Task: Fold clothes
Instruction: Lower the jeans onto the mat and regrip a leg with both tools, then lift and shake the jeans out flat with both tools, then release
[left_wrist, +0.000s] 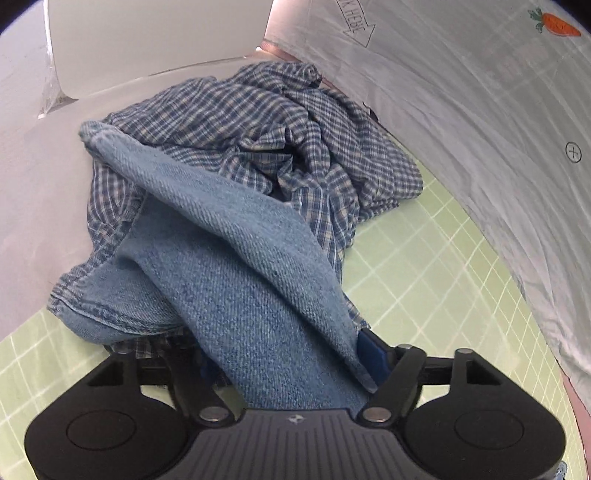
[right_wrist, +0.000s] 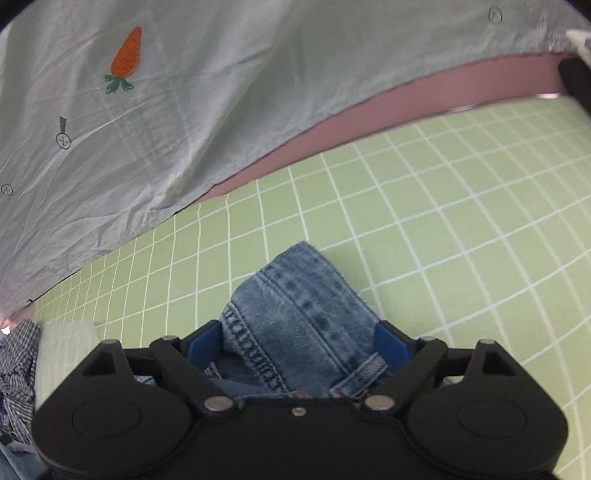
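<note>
Both jaws pinch denim: my left gripper (left_wrist: 291, 365) holds jeans (left_wrist: 236, 266) stretching ahead onto the plaid shirt (left_wrist: 280, 122), my right gripper (right_wrist: 299, 343) grips their stitched hem (right_wrist: 295, 310).

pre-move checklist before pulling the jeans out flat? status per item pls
1. Left hand-held gripper clamped on jeans: ok.
2. Right hand-held gripper clamped on denim seam: ok.
3. Jeans free of plaid shirt: not ok, denim lies draped over it.
4. Green grid mat bare ahead of the right gripper: ok.
5. Carrot-print cloth off the mat: not ok, its edge overlaps.
6. Both grips on the same garment: cannot tell.
</note>
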